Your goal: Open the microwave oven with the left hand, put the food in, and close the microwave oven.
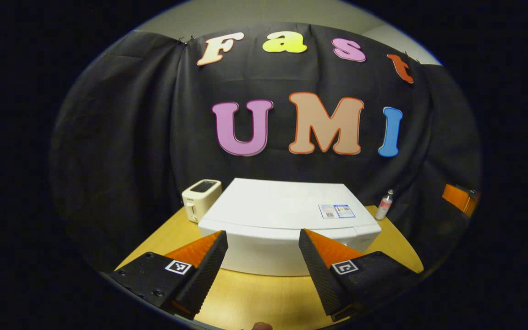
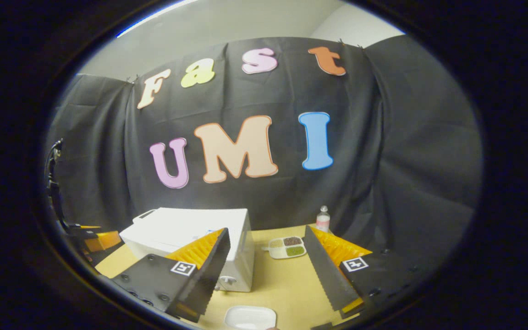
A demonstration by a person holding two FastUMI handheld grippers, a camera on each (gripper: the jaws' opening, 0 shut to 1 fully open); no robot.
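Observation:
A white microwave oven (image 1: 287, 220) stands shut on the wooden table (image 1: 255, 298), seen from above and in front in the left gripper view. My left gripper (image 1: 263, 238) hovers open in front of it, nothing between its fingers. In the right gripper view the microwave (image 2: 190, 238) sits at the left, behind the left finger. A divided white tray of food (image 2: 287, 246) lies on the table to its right. My right gripper (image 2: 266, 240) is open and empty, above the table with the food tray beyond its fingertips.
A cream toaster (image 1: 201, 198) stands left of the microwave. A small bottle (image 1: 384, 205) stands at the back right, also seen as the bottle (image 2: 322, 219) behind the food tray. A white dish (image 2: 250, 317) lies near the table's front edge.

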